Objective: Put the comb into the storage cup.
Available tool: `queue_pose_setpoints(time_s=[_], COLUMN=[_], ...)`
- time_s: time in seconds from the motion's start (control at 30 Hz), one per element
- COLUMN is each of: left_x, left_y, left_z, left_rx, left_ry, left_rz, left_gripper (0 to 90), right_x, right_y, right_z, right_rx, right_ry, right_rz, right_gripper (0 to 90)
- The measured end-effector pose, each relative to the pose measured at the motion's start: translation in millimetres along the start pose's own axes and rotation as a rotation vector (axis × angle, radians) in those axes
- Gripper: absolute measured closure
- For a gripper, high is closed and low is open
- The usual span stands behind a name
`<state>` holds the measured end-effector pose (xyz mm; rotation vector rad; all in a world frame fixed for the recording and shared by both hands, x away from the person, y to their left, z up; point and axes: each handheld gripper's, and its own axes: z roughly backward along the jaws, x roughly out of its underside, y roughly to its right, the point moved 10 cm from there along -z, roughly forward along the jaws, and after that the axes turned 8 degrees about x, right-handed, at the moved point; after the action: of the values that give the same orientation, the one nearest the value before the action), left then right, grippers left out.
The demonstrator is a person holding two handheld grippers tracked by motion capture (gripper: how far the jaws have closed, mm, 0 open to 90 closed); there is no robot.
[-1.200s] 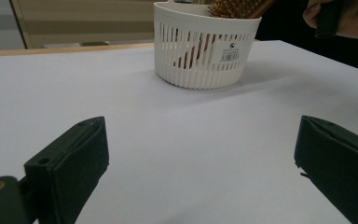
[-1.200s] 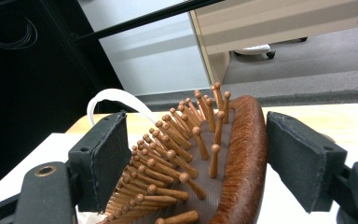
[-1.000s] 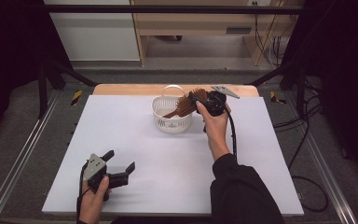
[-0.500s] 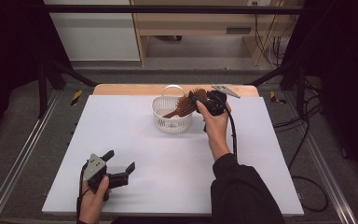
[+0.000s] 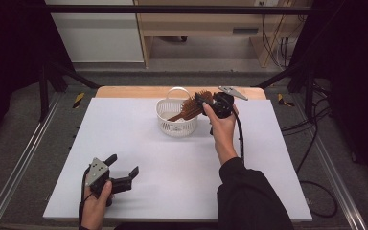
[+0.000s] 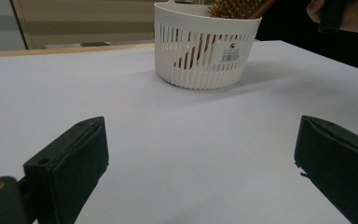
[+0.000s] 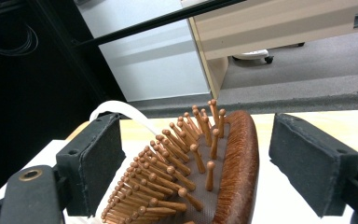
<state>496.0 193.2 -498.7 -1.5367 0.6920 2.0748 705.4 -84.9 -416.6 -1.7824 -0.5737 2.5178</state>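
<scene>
Wooden hairbrush (image 7: pixel 200 177) stands in the white basket (image 5: pixel 175 125), far right. My right gripper (image 7: pixel 196 158) jaws have just spread off it: released. Left gripper (image 6: pixel 200 172) jaws spread, empty.

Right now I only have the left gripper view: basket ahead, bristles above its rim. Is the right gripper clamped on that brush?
Observer: No. In the right gripper view the right gripper is open, and the hairbrush head sits between its pads with a gap on each side.
Operator: So the brush rests on its own?
Observer: Looks so. In the high view its handle end is down inside the white basket and the head leans over the rim toward the right hand.
Operator: Where's my gripper on the table?
Observer: The left gripper is near the table's near left corner, well apart from the basket.
</scene>
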Motion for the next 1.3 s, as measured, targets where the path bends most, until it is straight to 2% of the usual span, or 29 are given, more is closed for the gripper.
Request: queue_pose_setpoints(time_s=[0.23, 0.7, 0.93, 1.1, 1.3], left_x=[-0.1, -1.0, -1.0, -0.8, -0.8], left_y=[-0.3, -2.4, -2.8, -3.1, -4.0], left_z=[0.2, 1.2, 1.5, 1.4, 1.8], left_rx=[-0.001, -0.013, -0.016, -0.017, -0.020], left_ry=[0.000, 0.006, 0.006, 0.004, 0.005], left_rz=[-0.001, -0.002, -0.002, -0.003, -0.002], left_gripper=[2.6, 2.3, 2.3, 2.3, 2.3], right_x=[-2.6, -9.4, -12.7, -17.3, -21.1], right_y=[0.6, -4.1, -2.3, -6.5, -9.7], right_z=[2.5, 12.4, 15.5, 18.5, 22.0], right_rx=[-0.001, -0.023, -0.013, -0.027, -0.010], right_ry=[0.008, 0.030, 0.029, 0.027, 0.039], right_rz=[0.003, 0.048, 0.052, 0.071, 0.106], right_gripper=[16.2, 13.2, 13.7, 11.2, 9.8])
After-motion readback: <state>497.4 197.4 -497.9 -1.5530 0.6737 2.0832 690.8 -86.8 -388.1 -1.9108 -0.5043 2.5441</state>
